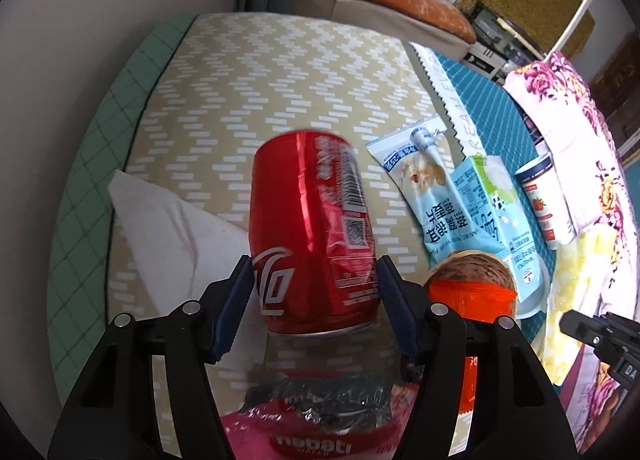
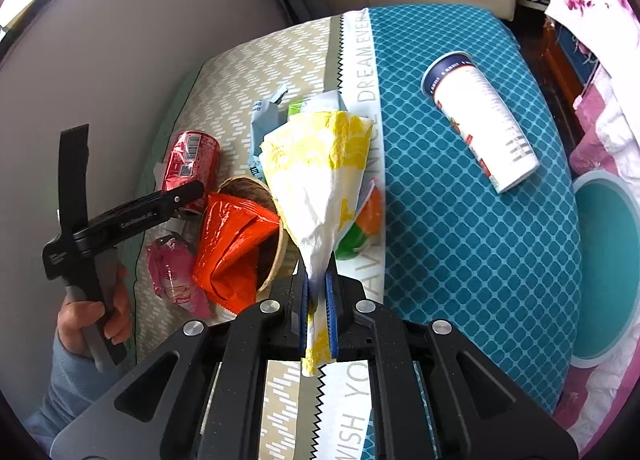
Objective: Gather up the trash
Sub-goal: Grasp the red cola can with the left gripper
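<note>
My left gripper [image 1: 316, 292] is shut on a dented red soda can [image 1: 312, 227], held above the tan patterned cloth; the can also shows in the right wrist view [image 2: 192, 163]. My right gripper [image 2: 318, 300] is shut on a yellow and white paper napkin [image 2: 320, 171], lifted over the table. A round woven basket [image 2: 268, 227] holds an orange wrapper [image 2: 232, 244]; in the left wrist view the basket [image 1: 472, 264] lies just right of the can. A pink snack wrapper [image 2: 172, 276] lies beside the basket.
A light blue snack packet [image 1: 424, 187] and a blue carton [image 1: 492, 203] lie on the table. A white yogurt cup [image 2: 480, 115] lies on its side on the teal cloth [image 2: 460, 240]. A white napkin [image 1: 168, 227] lies left. A teal bowl [image 2: 604, 260] sits at the right.
</note>
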`<state>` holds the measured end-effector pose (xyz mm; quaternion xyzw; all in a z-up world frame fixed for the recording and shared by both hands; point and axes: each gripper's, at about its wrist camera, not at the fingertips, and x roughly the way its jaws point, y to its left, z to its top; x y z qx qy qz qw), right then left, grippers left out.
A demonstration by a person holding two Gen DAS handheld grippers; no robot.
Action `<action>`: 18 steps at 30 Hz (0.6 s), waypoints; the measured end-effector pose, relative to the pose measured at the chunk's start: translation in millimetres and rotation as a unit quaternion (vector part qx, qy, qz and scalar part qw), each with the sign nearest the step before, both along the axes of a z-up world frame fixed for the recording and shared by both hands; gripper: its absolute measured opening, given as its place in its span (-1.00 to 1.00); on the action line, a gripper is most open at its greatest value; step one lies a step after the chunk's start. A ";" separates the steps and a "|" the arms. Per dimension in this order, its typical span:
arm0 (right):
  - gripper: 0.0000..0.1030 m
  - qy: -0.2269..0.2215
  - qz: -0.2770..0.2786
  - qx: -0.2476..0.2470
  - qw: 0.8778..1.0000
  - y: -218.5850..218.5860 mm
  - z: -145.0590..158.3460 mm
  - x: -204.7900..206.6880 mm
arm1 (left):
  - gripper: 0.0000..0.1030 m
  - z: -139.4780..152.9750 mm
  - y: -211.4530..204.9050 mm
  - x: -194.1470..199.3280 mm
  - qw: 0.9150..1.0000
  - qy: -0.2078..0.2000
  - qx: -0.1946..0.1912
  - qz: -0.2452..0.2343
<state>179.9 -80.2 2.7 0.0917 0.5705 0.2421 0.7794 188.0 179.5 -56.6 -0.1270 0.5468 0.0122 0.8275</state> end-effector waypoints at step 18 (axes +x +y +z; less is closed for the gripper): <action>-0.86 0.004 -0.023 0.024 0.999 -45.8 1.7 -15.8 | 0.11 33.0 -15.3 -35.0 0.998 -0.048 0.043 0.006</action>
